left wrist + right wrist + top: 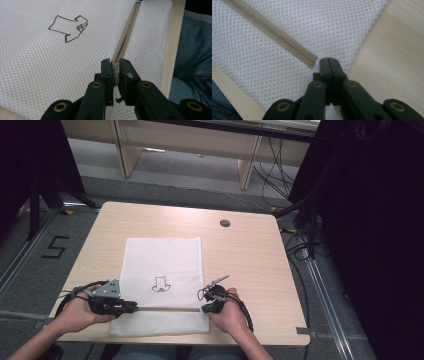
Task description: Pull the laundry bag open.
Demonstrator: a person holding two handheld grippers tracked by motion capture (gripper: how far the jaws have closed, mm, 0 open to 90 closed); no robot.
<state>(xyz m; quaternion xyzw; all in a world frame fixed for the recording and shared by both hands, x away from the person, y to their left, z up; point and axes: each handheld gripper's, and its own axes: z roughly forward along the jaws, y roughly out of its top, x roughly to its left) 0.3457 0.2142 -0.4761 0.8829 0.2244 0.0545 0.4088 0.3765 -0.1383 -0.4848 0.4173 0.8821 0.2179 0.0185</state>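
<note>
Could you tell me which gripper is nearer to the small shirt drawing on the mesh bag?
Left, though narrowly. The left gripper sits at the zipper's left end, below-left of the shirt drawing; the right gripper pinches the mesh bag at its right edge, slightly farther off.

A light wooden worktop (250,250) with rounded corners stands on a grey floor (45,255), a small dark round cap (225,223) set into it near the far edge. Directly on the worktop lies a white mesh bag (162,260), flat, its long sides running away from the person and its near edge close to the worktop's near edge. A tan zipper (167,309) crosses the bag near that edge, and a small brown outline drawing (161,285) marks its middle.
</note>
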